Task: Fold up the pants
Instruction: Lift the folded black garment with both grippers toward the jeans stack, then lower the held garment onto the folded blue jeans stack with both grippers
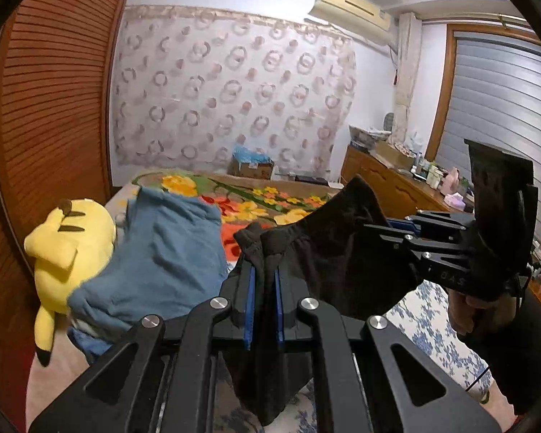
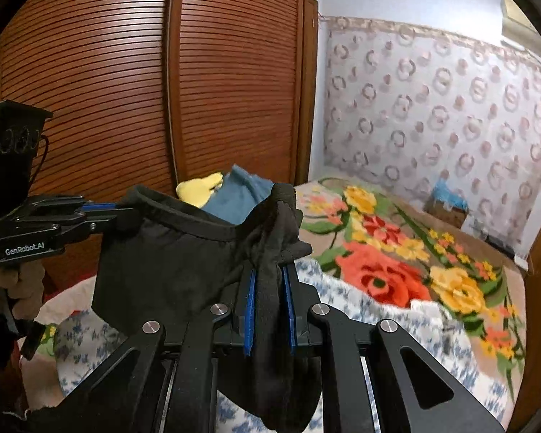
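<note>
The left gripper (image 1: 263, 274) is clamping its blue pads on one end of the black pants (image 1: 328, 238) waistband, and the right gripper (image 2: 269, 278) is pinching the other end. The pants are hanging in the air between them, above the near edge of the bed (image 2: 396, 274). A blue garment (image 1: 162, 252) and a yellow plush toy (image 1: 68, 245) are lying along the bed's wardrobe-side edge.
</note>
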A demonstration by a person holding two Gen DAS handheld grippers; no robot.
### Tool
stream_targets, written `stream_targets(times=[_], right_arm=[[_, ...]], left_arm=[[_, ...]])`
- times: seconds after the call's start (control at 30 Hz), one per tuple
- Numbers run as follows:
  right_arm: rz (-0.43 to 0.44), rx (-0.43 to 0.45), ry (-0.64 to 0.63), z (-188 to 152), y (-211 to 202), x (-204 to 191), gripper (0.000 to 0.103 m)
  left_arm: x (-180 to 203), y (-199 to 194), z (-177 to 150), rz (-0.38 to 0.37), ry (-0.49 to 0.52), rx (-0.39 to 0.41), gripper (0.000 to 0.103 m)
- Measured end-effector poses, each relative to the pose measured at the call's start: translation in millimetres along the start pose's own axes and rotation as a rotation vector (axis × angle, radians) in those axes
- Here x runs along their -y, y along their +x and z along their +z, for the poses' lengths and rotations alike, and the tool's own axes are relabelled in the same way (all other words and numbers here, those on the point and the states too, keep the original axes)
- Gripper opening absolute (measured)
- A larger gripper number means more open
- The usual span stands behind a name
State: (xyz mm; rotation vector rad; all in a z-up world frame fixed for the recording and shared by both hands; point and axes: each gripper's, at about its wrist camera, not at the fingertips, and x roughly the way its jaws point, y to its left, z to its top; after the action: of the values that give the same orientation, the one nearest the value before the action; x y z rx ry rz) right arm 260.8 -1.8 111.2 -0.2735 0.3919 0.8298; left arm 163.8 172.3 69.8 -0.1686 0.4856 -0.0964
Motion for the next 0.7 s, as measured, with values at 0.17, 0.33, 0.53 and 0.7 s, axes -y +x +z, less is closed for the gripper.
stream_targets(times=[0.17,0.33,0.53,0.7], right_arm=[[-0.024,0.039,-0.018,14,9,0,0.014],[-0.035,0.063,-0.022,22,18,-1,0.014],[-0.040,0.088,-0.054,27,33,1,0.014],[-0.019,0.089,-0.064,36,62,9,0.014]], left_arm=[[-9,3,15,0.023,0.017,0.025,0.010],[-15,7,30,0.037,0.025,0.041,0.010],[-23,7,36,0.060,0.010,0.061,0.010],[-32,7,34,0.088,-0.017,0.060,0.010]])
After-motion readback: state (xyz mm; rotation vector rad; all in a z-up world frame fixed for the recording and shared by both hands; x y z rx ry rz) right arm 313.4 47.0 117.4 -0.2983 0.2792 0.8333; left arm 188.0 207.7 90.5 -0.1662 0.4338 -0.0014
